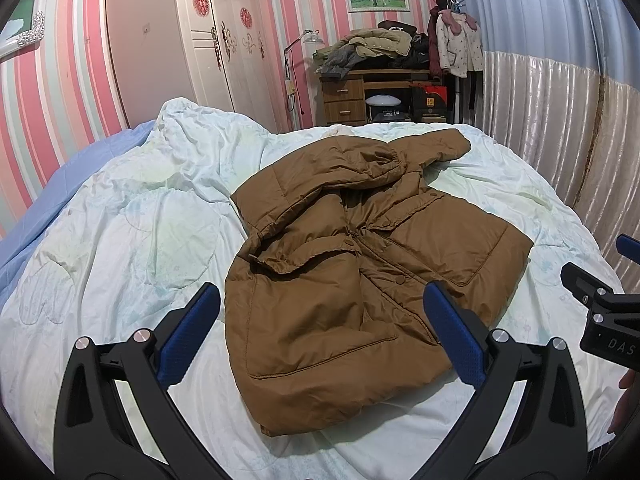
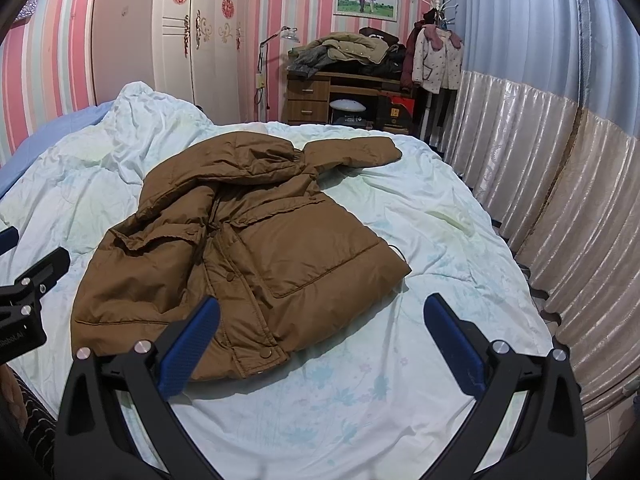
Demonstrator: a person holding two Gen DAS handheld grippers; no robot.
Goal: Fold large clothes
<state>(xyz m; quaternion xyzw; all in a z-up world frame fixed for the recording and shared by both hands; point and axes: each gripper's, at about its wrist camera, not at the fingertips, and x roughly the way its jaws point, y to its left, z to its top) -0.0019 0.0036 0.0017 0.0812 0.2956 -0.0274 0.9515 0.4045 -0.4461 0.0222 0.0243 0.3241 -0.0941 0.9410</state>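
Observation:
A brown padded jacket [image 1: 340, 280] lies crumpled on a pale quilt [image 1: 120, 240], front up, snaps shut, one sleeve laid across its top and the other stretched to the far right. My left gripper [image 1: 322, 304] is open and empty, held above the jacket's near hem. The jacket [image 2: 248, 248] also shows in the right wrist view. My right gripper [image 2: 322, 312] is open and empty above the quilt [image 2: 420, 220], just off the jacket's near right corner. Each gripper shows at the edge of the other's view.
A wooden desk [image 1: 344, 92] piled with clothes stands beyond the bed, with a coat rack [image 1: 456, 40] beside it. A padded headboard [image 2: 560, 200] runs along the right. A wardrobe [image 1: 200, 40] stands at the back left. A blue sheet [image 1: 40, 208] shows at the left.

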